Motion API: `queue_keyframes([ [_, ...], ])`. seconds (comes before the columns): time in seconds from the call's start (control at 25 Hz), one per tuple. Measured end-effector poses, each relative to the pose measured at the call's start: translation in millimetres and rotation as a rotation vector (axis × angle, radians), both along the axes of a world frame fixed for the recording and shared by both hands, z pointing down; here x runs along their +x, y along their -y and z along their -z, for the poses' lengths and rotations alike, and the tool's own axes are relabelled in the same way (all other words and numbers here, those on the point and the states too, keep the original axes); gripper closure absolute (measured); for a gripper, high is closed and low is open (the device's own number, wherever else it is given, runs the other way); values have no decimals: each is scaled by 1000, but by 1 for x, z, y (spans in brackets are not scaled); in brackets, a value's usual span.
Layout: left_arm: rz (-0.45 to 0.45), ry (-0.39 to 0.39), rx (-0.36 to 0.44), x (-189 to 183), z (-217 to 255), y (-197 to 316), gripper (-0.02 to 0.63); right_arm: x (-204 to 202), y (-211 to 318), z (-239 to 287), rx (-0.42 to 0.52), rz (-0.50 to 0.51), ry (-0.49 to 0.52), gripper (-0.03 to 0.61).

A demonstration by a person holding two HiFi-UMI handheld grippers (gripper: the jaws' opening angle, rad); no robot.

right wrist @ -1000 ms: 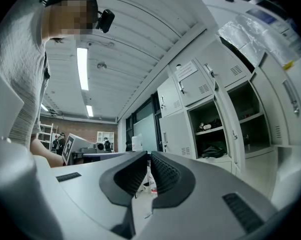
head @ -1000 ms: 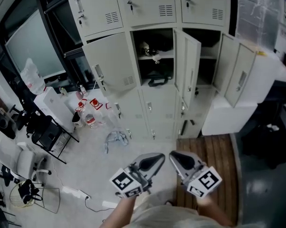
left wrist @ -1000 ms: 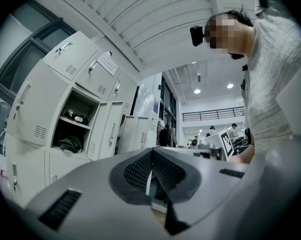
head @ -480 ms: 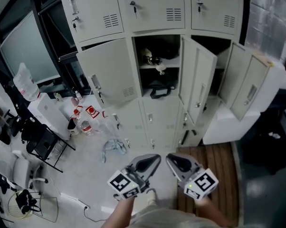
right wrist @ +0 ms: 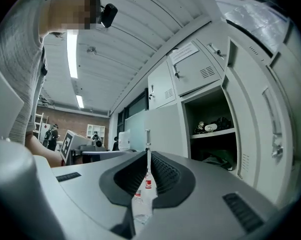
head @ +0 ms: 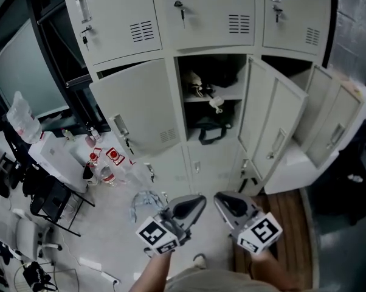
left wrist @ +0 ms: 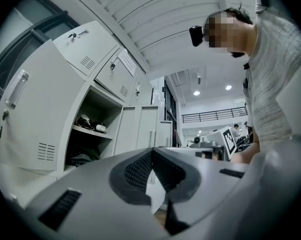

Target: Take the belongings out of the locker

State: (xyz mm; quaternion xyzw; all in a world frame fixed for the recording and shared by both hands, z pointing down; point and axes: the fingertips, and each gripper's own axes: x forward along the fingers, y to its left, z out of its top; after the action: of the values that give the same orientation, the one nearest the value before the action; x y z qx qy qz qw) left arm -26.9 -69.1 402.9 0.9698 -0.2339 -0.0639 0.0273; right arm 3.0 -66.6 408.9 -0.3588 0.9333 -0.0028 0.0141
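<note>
The open locker (head: pixel 211 100) stands ahead of me in the head view, its door (head: pixel 140 109) swung out to the left. On its shelf lie small pale and dark belongings (head: pixel 201 88); a black bag (head: pixel 210 129) sits below the shelf. My left gripper (head: pixel 199 199) and right gripper (head: pixel 219 198) are held side by side low in the frame, short of the locker, both shut and empty. The left gripper view shows the shelf items (left wrist: pixel 89 123) past the shut left gripper (left wrist: pixel 151 151). In the right gripper view the bag (right wrist: pixel 218 160) lies to the right of the right gripper (right wrist: pixel 148 155).
Water bottles (head: pixel 103 163) and a crumpled cloth (head: pixel 148 198) lie on the floor at the left, near black chairs (head: pixel 49 193). Two more locker doors (head: pixel 274 125) hang open at the right, above a white box (head: pixel 295 166) and a wooden platform (head: pixel 286 215).
The lockers have grown larger and slid lower in the head view as I came closer. Both grippers went forward together, still shut.
</note>
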Motion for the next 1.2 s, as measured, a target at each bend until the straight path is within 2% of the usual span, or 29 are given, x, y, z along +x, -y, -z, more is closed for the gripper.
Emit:
queue_keyframes([
  [0.36,5,-15,66,-18,22,73,611,-4,64,30,36,-58,13,575],
  [0.64,39,-6,62,-10,31,132,611,-4,128,52,76,-46,17,575],
  [0.84,63,-6,48,-2,39,171,611,-5,167,59,79,-51,-35,575],
  [1.04,94,29,53,9,41,201,611,1,195,67,86,-44,-24,574],
  [1.2,127,75,101,14,50,217,611,7,210,80,125,-36,-19,574],
])
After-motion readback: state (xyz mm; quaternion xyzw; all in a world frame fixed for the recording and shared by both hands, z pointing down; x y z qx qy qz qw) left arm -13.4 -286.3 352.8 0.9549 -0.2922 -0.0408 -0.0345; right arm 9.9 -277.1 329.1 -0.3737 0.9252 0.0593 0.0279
